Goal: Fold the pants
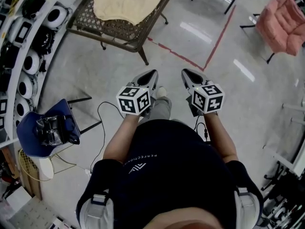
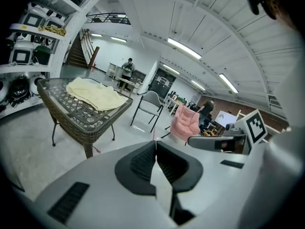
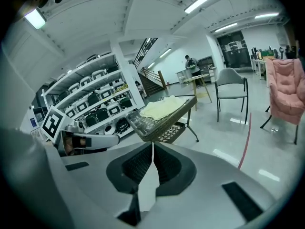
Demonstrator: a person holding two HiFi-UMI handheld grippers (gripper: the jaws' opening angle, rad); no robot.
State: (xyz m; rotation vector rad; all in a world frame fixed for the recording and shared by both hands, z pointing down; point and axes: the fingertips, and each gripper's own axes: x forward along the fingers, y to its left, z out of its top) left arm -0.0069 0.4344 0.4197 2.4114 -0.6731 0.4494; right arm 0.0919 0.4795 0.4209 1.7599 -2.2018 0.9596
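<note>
Left tongs: we see the left tongs (image 1: 152,74) clenched, pads pressed together with nothing between them, held out before the person's body and pointing toward 12 o'clock in the head view
Right tongs: the right tongs (image 1: 186,73) are clenched on nothing as well, just beside the left pair at its 3 o'clock, with a gap between the two
Pants: the pants (image 1: 127,2), pale yellow, lie rumpled on the desk, at 11 o'clock from the tongs in the head view and well apart from both pairs
Desk: we make out a wicker desk (image 1: 112,28) with a see-through top and dark legs, standing on the glossy floor (image 1: 257,109); the pants cover the far part of its top
Left gripper view: above the closed jaws we find the desk and pants at 10 o'clock, a grey chair (image 2: 151,101) near 12 o'clock and a pink chair (image 2: 185,123) at 1 o'clock
Right gripper view: the desk with the pants sits at 12 o'clock over the jaw tips, shelves (image 3: 95,104) of round devices at 10 o'clock, the grey chair at 2 o'clock, the pink chair at 3 o'clock
Floor marks: a red tape line (image 1: 190,58) runs between the desk and the tongs, then bends toward 1 o'clock
Left side: at 8 o'clock in the head view a blue seat (image 1: 33,132) carries a black device we cannot identify
</note>
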